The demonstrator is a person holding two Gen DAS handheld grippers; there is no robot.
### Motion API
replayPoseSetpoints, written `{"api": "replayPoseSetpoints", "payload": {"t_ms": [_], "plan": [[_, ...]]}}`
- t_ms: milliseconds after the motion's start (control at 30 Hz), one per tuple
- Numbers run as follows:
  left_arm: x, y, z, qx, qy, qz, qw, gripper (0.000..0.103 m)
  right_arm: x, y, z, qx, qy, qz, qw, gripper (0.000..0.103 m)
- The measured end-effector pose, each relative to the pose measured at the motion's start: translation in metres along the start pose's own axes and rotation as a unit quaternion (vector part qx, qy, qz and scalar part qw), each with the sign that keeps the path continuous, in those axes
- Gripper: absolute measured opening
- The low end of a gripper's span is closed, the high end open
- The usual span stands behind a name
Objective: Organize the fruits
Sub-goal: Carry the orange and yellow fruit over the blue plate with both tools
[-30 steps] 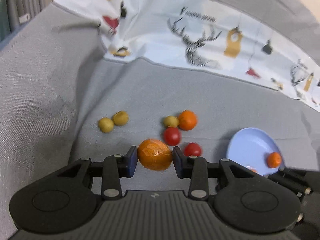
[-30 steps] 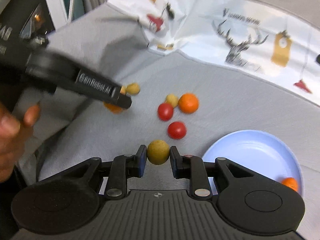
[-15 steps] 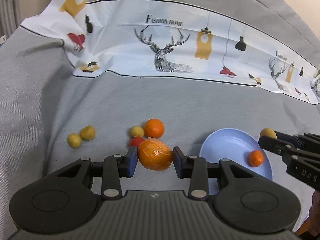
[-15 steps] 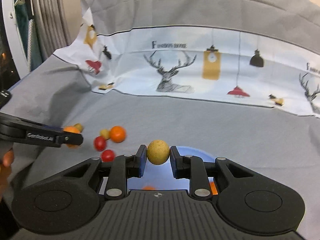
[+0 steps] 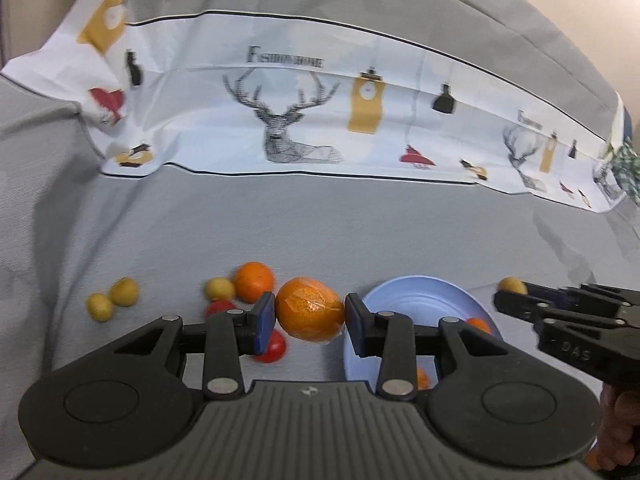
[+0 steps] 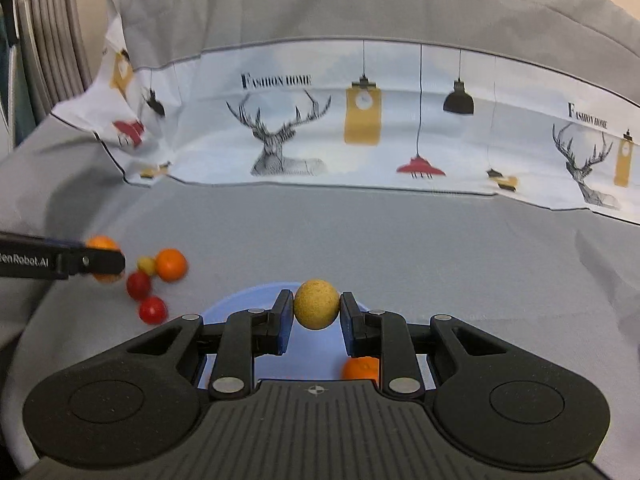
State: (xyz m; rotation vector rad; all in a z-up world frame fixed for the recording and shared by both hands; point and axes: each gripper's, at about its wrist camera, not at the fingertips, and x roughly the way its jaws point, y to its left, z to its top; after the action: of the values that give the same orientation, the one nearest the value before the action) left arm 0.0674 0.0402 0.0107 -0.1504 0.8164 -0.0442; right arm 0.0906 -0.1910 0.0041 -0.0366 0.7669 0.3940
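In the left wrist view, a large plastic-wrapped orange mandarin (image 5: 310,314) is being held between the pads of the left gripper (image 5: 310,316), just short of the round pale-blue plastic plate (image 5: 424,294). Small orange fruit is already being kept on that plate, partly hidden by the fingers. Still being left on the grey woven cloth (image 5: 320,232) are two small yellow-green fruits (image 5: 113,298), another yellow one (image 5: 219,289), a smaller orange (image 5: 254,282) and two red tomatoes (image 5: 272,346). Sorting is judged to be under way, with most of it outstanding.

In the right wrist view, a round yellow-brown fruit (image 6: 316,304) is being gripped narrowly by the right gripper (image 6: 316,312) above the plate's far rim, where a small orange (image 6: 360,368) is lying. A white cloth printed with deer and lamps (image 6: 320,128) is being draped behind, with a ribbed grey radiator (image 6: 52,40) at the left edge.
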Motion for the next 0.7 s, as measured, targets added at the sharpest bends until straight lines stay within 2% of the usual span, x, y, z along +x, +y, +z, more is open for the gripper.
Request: {"api": "replayPoseSetpoints", "payload": {"t_ms": [167, 333, 433, 533, 700], "plan": [[0.007, -0.035, -0.012, 0.055, 0.02, -0.059, 0.9965, 0.042, 0.003, -0.004, -0.003, 0.007, 0.01, -0.012, 1.0, 0.026], [0.012, -0.069, -0.03, 0.13, 0.047, -0.124, 0.9827, 0.042, 0.006, -0.01, -0.004, 0.029, 0.02, -0.022, 0.999, 0.026], [0.017, -0.08, -0.041, 0.164, 0.065, -0.135, 0.9749, 0.042, 0.007, -0.012, -0.004, 0.033, 0.022, -0.023, 0.999, 0.026], [0.02, -0.091, -0.052, 0.197, 0.07, -0.132, 0.9689, 0.042, 0.01, -0.01, -0.004, 0.029, 0.028, -0.022, 0.999, 0.026], [0.025, -0.097, -0.059, 0.218, 0.073, -0.131, 0.9643, 0.042, 0.013, -0.006, -0.003, 0.026, 0.034, -0.021, 0.999, 0.026]]}}
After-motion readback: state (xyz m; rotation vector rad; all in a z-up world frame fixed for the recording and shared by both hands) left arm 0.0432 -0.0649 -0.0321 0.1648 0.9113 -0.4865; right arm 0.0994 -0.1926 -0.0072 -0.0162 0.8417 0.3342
